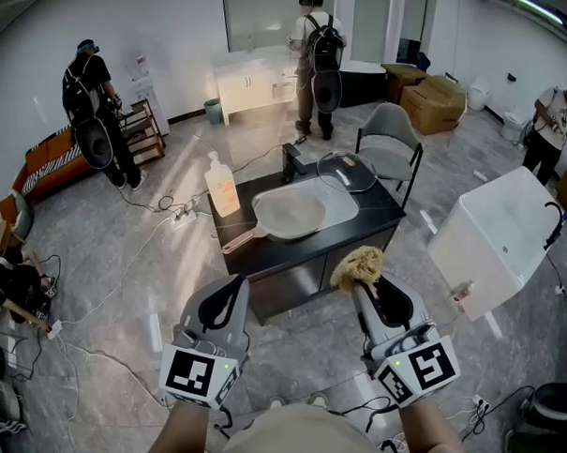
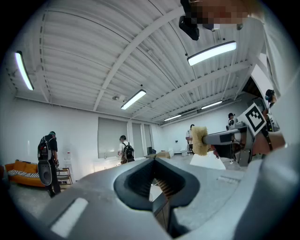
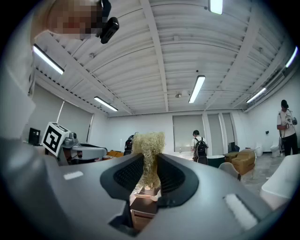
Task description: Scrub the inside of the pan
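left gripper [image 1: 231,292] jaws closed and empty, right gripper [image 1: 366,288] clamped on a tan scrubber [image 1: 358,266], both well short of the pan [image 1: 289,215] on black counter [image 1: 383,212]

The pan [image 1: 290,215] is a pale, shallow round frying pan. It lies upright and level on the dark counter [image 1: 378,212], about midway along it and closer to the front edge. Its inside faces up and looks matt and light grey. Its light brown handle [image 1: 238,240] points toward the front-left corner of the counter.

The scrubber [image 3: 149,140] is a pale yellow, coarse fibrous pad. It stands upright, pinched between the jaws of the right gripper [image 3: 150,160], and protrudes past the jaw tips. It is held in the air off the counter's front edge, apart from the pan.
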Demonstrator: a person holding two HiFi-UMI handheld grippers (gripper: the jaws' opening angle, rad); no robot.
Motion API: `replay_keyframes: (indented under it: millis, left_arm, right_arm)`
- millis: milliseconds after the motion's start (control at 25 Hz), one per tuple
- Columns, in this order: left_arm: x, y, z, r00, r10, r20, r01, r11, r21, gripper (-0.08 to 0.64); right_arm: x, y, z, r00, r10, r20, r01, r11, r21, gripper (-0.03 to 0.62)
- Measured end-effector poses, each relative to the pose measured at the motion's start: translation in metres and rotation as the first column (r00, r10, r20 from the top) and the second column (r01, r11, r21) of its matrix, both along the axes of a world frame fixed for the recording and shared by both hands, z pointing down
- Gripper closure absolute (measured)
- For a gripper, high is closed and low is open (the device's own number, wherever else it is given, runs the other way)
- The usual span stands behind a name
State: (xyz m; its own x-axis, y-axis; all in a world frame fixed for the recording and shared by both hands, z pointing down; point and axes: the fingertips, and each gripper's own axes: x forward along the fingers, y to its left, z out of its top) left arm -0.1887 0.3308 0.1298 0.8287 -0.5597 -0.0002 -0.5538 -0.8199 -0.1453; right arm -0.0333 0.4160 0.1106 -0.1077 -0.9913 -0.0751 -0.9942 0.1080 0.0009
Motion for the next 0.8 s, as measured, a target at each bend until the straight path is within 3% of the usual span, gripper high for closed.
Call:
replay_keyframes:
  millis: [560, 800]
  left_arm:
    - [0.030, 0.005, 0.013, 0.998, -0.006, 0.056, 0.007, 1.000, -0.014, 0.558]
    - [0.044, 0.006, 0.013, 0.998, -0.037, 0.047, 0.037, 0.999, 0.000, 0.558]
  right_arm:
    - [0.035, 0.007, 0.022, 0.999, -0.006, 0.052, 0.008, 0.999, -0.045, 0.492]
    - [0.055, 0.009, 0.030, 0.998, -0.020, 0.067, 0.023, 0.999, -0.046, 0.491]
